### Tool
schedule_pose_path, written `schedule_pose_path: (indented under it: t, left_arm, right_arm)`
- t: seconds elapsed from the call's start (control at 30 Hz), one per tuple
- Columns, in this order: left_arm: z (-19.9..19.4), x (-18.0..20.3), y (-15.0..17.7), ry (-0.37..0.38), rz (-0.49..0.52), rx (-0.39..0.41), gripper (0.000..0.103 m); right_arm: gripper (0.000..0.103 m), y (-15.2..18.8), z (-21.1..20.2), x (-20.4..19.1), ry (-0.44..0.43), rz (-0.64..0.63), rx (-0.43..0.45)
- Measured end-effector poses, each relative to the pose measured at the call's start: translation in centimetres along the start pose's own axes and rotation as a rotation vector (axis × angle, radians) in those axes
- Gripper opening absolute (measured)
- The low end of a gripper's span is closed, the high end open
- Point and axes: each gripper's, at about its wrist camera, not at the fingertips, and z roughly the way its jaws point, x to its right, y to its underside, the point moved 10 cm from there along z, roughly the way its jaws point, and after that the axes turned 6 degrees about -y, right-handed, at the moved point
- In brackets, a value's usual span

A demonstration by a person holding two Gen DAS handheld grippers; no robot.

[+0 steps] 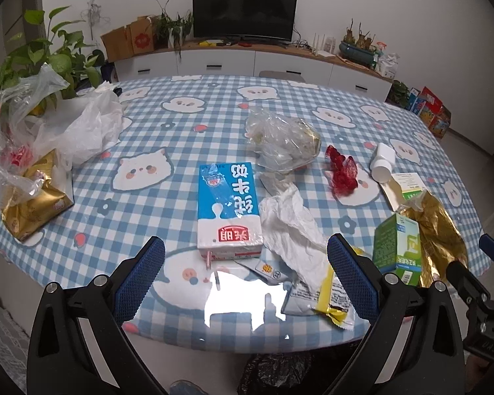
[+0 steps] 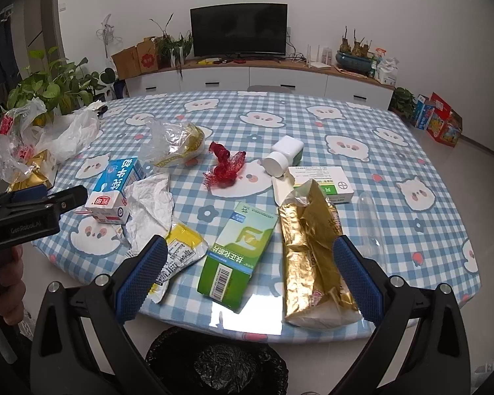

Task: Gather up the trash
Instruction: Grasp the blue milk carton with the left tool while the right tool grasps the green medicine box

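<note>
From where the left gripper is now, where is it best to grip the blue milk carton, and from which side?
Grip the blue milk carton across its two long side walls, near the middle, coming straight forward from the table's near edge. It lies flat with its short end facing the open left gripper, so the flat parallel sides probably fit between the fingers; the crumpled tissue crowds its right.

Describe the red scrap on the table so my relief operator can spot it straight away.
Start from the checked tablecloth and go to its middle. There, between the clear crumpled bag and the white bottle lying on its side, sits the red mesh netting. It is the only bright red, frayed, see-through piece among the cartons and wrappers.
</note>
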Motion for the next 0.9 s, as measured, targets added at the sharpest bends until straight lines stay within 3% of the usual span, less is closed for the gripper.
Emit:
schedule_pose_path:
  t: [0.53, 0.9]
  left_arm:
    - [9.3, -1.1, -3.6, -0.066, -0.036, -0.11, 0.094]
    - [12.6, -1.2, -3.0, -0.079, -0.056, -0.167, 0.085]
  right_arm:
    - [0.092, 1.9, 7.3, -0.8, 0.01, 0.038, -0.135]
    - [0.078, 2.9, 9.6, -0.7, -0.002, 0.072, -0.182]
